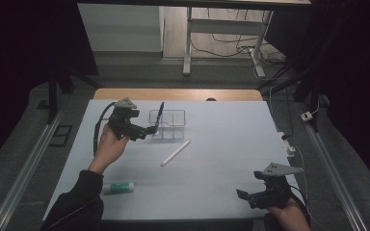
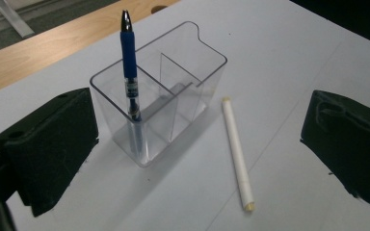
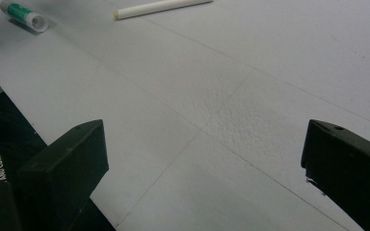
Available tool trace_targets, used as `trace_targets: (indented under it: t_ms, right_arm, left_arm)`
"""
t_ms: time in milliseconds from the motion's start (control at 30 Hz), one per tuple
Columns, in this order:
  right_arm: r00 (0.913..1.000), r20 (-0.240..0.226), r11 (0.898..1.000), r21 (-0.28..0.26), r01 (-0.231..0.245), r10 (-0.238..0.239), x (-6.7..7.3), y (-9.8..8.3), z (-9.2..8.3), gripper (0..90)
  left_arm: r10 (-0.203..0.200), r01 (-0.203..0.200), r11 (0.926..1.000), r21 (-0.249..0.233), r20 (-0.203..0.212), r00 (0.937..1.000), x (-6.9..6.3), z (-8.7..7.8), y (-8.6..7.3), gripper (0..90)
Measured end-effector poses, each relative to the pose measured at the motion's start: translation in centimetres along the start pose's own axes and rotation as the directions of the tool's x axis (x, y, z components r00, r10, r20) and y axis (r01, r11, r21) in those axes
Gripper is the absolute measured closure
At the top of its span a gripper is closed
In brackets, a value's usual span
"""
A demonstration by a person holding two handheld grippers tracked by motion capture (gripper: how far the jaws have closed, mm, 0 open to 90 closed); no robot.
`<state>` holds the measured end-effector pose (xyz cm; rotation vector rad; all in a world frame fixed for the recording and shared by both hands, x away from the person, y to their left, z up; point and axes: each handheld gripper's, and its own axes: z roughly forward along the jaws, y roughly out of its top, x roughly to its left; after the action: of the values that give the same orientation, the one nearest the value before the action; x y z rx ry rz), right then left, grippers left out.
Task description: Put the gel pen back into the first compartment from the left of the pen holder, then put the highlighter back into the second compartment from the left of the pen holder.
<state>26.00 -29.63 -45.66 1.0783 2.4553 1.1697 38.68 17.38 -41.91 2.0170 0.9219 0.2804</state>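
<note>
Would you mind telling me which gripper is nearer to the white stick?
Left. The left gripper is by the clear holder, just up-left of the white stick. The right gripper sits near the table's front right corner, farther off.

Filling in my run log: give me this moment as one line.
left gripper: open, beside organizer | blue pen: upright in organizer | white stick: on table | right gripper: open, idle

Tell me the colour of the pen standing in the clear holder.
Blue, with a clear lower barrel and a dark tip. The pen shows best in the left gripper view.
</note>
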Motion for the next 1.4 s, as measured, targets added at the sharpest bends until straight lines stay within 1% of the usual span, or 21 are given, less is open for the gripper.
trace_targets:
  t_ms: [67,133,200,267,400,467,567,667,800,867,1000,1033,1133,1200,1267,1333,1400]
  right_arm:
    - [1.0,0.003,1.0,-0.003,0.0,0.0,0.0,0.0,0.0,2.1]
    - [1.0,0.005,1.0,0.0,0.002,-0.002,0.0,0.0,0.0,2.1]
    - [1.0,0.0,1.0,0.002,0.002,-0.002,0.0,0.0,0.0,2.1]
    - [1.0,-0.001,1.0,-0.002,0.001,-0.001,0.0,0.0,0.1,2.1]
    - [1.0,0.004,1.0,0.003,0.002,-0.002,0.0,0.0,0.0,2.1]
    - [1.0,0.003,1.0,0.003,0.001,-0.001,0.0,0.0,0.0,2.1]
    - [1.0,-0.001,1.0,-0.001,0.003,-0.003,0.0,0.0,0.0,2.1]
    - [1.0,-0.001,1.0,-0.001,0.004,-0.004,0.0,0.0,0.0,2.1]
    - [1.0,-0.001,1.0,-0.001,0.004,-0.004,0.0,0.0,0.0,2.1]
    - [1.0,0.0,1.0,0.0,0.005,-0.005,0.0,0.0,0.0,2.1]
    - [1.0,-0.003,1.0,-0.003,0.002,-0.002,0.0,0.0,0.1,2.1]
    - [1.0,-0.004,1.0,-0.003,0.002,-0.002,0.0,0.0,0.1,2.1]
    - [1.0,-0.001,1.0,0.0,0.004,-0.004,0.0,0.0,0.0,2.1]
    - [1.0,-0.004,1.0,-0.002,0.003,-0.003,0.0,0.0,0.1,2.1]
    - [1.0,-0.003,1.0,0.001,0.004,-0.004,0.0,0.0,0.0,2.1]
    - [1.0,-0.004,1.0,0.001,0.004,-0.004,0.0,0.0,0.0,2.1]
    - [1.0,0.0,1.0,0.001,0.004,-0.004,0.0,0.0,0.0,2.1]
  left_arm:
    - [0.012,-0.012,0.9999,0.001,0.018,0.9998,-0.1,0.1,-0.1,0.0]
    - [0.029,-0.03,0.9995,0.014,0.037,0.9989,-0.2,0.4,-0.2,0.0]
    - [0.048,-0.05,0.9983,0.032,0.037,0.9981,-0.5,0.7,-0.3,0.0]
    - [0.061,-0.062,0.9974,0.035,0.035,0.9975,-0.7,1.0,-0.4,0.0]
    - [0.063,-0.066,0.9956,0.067,0.044,0.997,-1.4,1.8,-0.5,0.0]
    - [0.067,-0.071,0.9942,0.081,0.056,0.9962,-1.7,2.2,-0.6,0.0]
    - [0.083,-0.09,0.99,0.109,0.068,0.9943,-2.4,2.9,-0.6,0.0]
    - [0.083,-0.092,0.9871,0.131,0.076,0.9937,-3.0,3.5,-0.7,0.0]
    - [0.093,-0.102,0.9813,0.163,0.064,0.9937,-3.8,4.5,-0.7,0.0]
    - [0.09,-0.098,0.9802,0.172,0.058,0.9943,-4.1,5.0,-0.7,0.0]
    - [0.093,-0.103,0.9745,0.2,0.06,0.9939,-4.7,6.0,-0.5,0.0]
    - [0.095,-0.107,0.9728,0.205,0.065,0.9933,-4.8,6.3,-0.5,0.6]
    - [0.115,-0.131,0.9647,0.228,0.081,0.99,-5.1,7.3,-0.4,0.5]
    - [0.116,-0.134,0.9623,0.237,0.09,0.9892,-5.4,8.1,-0.3,0.4]
    - [0.128,-0.148,0.9554,0.256,0.094,0.9873,-5.7,8.9,-0.1,0.5]
    - [0.143,-0.167,0.9474,0.273,0.106,0.9839,-5.9,9.7,0.1,0.2]
    - [0.142,-0.173,0.9428,0.285,0.128,0.9815,-6.0,10.4,0.3,0.1]
